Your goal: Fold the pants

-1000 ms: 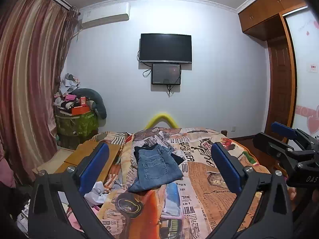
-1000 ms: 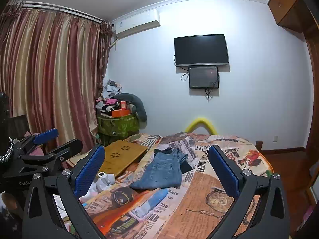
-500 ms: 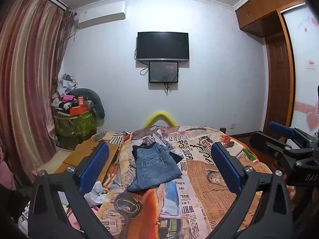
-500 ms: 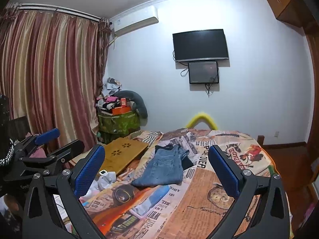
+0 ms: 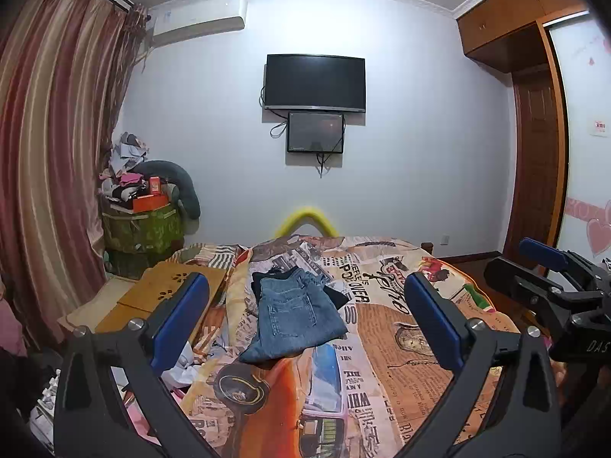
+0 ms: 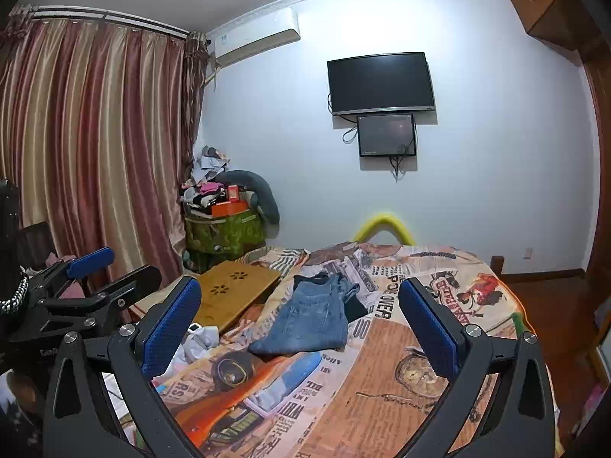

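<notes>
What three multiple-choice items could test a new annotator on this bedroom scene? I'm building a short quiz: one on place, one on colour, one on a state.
1. Where do the jeans lie?
A. on the printed bedspread
B. on the wooden lap desk
C. on the floor

2. What colour are the pads of the left gripper?
A. red
B. blue
C. green

3. How does the right gripper stand?
A. shut on the jeans
B. shut, empty
C. open, empty

Answers: 1 A, the denim rests on the bedspread, beside the desk. 2 B, both pads show blue. 3 C, its jaws stand wide apart, above the bed, nothing between them.
</notes>
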`<state>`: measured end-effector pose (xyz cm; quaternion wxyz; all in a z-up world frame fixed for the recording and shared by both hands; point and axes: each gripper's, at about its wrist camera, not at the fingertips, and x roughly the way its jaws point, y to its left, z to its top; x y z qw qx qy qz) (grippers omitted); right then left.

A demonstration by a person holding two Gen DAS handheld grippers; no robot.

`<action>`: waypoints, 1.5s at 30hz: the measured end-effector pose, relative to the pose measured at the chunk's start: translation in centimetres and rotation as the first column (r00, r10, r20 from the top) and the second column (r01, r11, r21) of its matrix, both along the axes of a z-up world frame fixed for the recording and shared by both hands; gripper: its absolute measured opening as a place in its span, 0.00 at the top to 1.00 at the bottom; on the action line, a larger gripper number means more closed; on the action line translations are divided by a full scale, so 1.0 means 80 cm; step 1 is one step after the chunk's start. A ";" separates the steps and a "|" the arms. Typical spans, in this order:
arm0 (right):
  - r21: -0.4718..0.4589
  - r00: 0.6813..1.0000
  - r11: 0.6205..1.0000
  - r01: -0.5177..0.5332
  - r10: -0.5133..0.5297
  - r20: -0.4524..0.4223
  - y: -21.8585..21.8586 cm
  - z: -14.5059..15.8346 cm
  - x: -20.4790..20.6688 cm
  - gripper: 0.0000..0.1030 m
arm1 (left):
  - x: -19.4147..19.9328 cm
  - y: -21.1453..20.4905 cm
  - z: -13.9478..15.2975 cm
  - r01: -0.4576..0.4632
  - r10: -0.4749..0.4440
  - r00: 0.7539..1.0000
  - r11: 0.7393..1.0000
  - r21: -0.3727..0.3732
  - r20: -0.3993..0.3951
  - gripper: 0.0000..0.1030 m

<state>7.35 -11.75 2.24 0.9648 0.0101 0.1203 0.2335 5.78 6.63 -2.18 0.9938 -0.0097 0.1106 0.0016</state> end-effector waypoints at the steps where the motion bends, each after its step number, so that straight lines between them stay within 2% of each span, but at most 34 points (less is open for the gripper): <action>1: 0.000 1.000 1.000 0.000 0.000 -0.001 0.000 0.000 0.000 0.00 | 0.000 0.000 0.000 0.001 -0.001 1.000 1.000 0.000 -0.001 0.00; 15: -0.002 1.000 1.000 0.000 0.000 -0.010 -0.005 0.000 0.001 0.00 | 0.002 0.000 -0.002 0.011 -0.011 1.000 1.000 -0.012 -0.012 0.00; 24: -0.002 1.000 1.000 0.002 -0.002 -0.012 -0.007 -0.001 0.002 0.00 | 0.005 0.001 -0.004 0.073 -0.074 0.997 0.997 -0.026 -0.036 0.00; 45: -0.013 0.999 1.000 0.008 -0.008 -0.032 0.004 -0.008 0.007 0.00 | 0.014 0.001 -0.013 0.051 -0.052 0.998 0.998 -0.027 -0.041 0.00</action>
